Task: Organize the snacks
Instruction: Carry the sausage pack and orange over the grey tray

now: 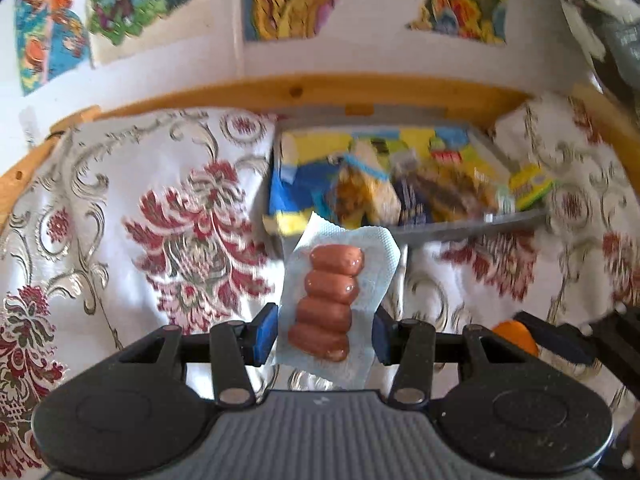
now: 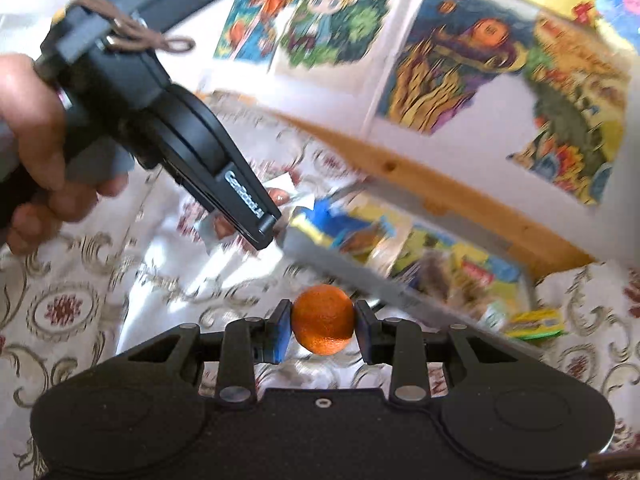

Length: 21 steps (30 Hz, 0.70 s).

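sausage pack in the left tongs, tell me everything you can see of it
The sausage pack is a flat clear-plastic pouch with a pale, whitish backing, sealed around four short reddish-brown sausages stacked in a row. The film looks glossy and the edges slightly crumpled. The left tongs hold it by its sides, lifted off the floral cloth, its far end pointing toward the grey snack tray. Nothing else touches it.

— Setting, category?
— Domestic interior, a home rather than a shop or lab.
— Evidence, item one?
— Table cover: cream brocade cloth (image 1: 132, 208) with red floral medallions and silver scrolls.
— Item two?
— Wall: white, hung with colourful cartoon-style pictures (image 2: 480, 60), hobby mosaic work by the look, edges unfinished.
— Item three?
— Furniture: curved pale wooden rail (image 1: 320, 92) with visible knots, behind the cloth.
— Item four?
— Grey tray (image 1: 472, 226) filled with assorted household snack packets (image 1: 372, 176).
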### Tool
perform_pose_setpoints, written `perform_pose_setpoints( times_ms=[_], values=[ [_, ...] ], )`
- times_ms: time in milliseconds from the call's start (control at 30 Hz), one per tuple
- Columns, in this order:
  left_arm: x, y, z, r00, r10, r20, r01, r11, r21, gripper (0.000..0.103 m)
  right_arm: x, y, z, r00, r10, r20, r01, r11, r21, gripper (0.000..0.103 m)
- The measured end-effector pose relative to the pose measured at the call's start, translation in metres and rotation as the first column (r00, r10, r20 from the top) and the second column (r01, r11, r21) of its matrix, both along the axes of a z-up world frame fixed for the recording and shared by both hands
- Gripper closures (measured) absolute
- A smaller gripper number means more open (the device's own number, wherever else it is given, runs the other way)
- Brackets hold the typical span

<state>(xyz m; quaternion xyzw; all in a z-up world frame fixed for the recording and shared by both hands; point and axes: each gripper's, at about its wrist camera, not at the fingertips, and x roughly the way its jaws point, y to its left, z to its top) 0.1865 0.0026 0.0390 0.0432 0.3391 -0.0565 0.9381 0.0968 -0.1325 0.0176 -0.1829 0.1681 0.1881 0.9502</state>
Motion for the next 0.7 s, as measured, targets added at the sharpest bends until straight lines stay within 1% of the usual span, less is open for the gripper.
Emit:
perform_pose_setpoints(
  times_ms=[100,167,300,400,500,600,700],
  values=[
    [0.0,-0.006,0.009,0.999,0.042,0.033,-0.041,0.999,-0.023,0.051,-0.003,-0.008,0.012,0.998,-0.003,0.057,0.002,1.0,0.021,0.068],
    [0.002,-0.008,0.015,0.995,0.079,0.054,-0.077,0.996,-0.047,0.051,-0.002,-0.013,0.018,0.995,-0.005,0.097,0.003,1.0,0.015,0.068],
    [0.012,-0.008,0.021,0.986,0.152,0.069,-0.144,0.985,-0.099,0.05,0.015,-0.021,0.026,0.989,-0.02,0.147,0.015,0.999,0.032,0.068],
    [0.027,-0.004,0.023,0.977,0.205,0.053,-0.195,0.969,-0.15,0.05,0.031,-0.031,0.029,0.985,-0.048,0.163,0.032,0.995,0.097,0.068],
    [0.041,0.0,0.023,0.967,0.25,0.044,-0.236,0.951,-0.202,0.05,0.049,-0.039,0.028,0.981,-0.075,0.181,0.052,0.99,0.13,0.068],
    [0.053,0.0,0.023,0.959,0.28,0.054,-0.263,0.942,-0.209,0.05,0.07,-0.048,0.023,0.977,-0.1,0.189,0.072,0.986,0.153,0.068],
    [0.068,-0.003,0.021,0.951,0.303,0.066,-0.282,0.933,-0.222,0.05,0.094,-0.055,0.016,0.977,-0.14,0.159,0.112,0.978,0.176,0.068]
  ],
)
